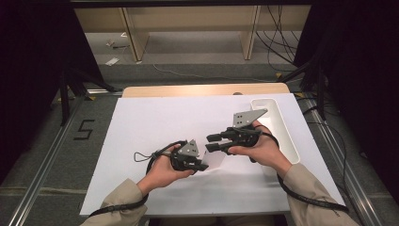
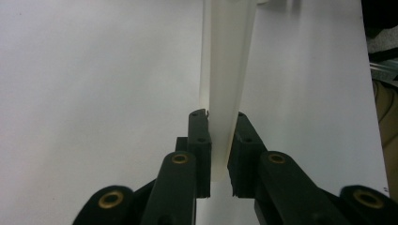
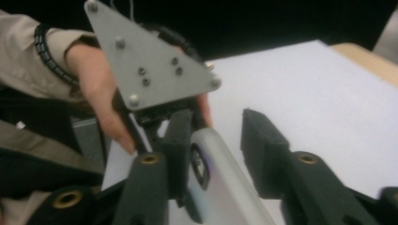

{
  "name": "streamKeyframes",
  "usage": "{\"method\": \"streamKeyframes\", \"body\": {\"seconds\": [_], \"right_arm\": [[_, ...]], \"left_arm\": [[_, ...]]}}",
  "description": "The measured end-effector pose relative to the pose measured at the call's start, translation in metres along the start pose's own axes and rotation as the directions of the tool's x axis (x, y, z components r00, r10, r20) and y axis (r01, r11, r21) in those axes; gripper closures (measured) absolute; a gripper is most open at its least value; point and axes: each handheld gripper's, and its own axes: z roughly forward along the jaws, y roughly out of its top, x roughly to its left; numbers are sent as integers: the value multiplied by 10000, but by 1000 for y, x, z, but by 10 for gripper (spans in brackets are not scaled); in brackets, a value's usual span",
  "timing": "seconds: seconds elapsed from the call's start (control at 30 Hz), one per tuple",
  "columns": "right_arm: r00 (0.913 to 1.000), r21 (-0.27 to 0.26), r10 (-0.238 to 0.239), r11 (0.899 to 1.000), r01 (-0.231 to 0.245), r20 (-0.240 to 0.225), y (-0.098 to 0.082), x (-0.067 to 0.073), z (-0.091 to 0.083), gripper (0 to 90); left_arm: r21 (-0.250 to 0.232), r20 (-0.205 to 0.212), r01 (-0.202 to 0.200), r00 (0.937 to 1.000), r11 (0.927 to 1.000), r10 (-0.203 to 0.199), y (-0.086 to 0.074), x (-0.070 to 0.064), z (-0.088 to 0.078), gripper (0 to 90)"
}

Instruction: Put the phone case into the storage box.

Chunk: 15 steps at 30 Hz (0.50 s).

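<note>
We see a thin translucent white sheet (image 2: 225, 70) held on edge, frame centre, above the surface.

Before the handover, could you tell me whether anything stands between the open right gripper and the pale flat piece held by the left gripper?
Nothing visible does. The right gripper is open with the pale flat piece between its jaws; the left gripper is shut on it.

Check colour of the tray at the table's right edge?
White tray; clearest in the high view.
</note>
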Motion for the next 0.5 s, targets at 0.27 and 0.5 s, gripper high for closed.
{"method": "streamKeyframes", "body": {"seconds": [0.27,0.5], "right_arm": [[9894,-1294,934,9885,-788,1109,-4,-6,-13,318],[9690,-1778,1408,9784,-1049,2029,-11,-8,-14,215]], "left_arm": [[-230,-699,816,9941,9964,-830,0,3,-3,808],[-485,-1228,1499,9803,9875,-1548,0,4,-6,807]]}}
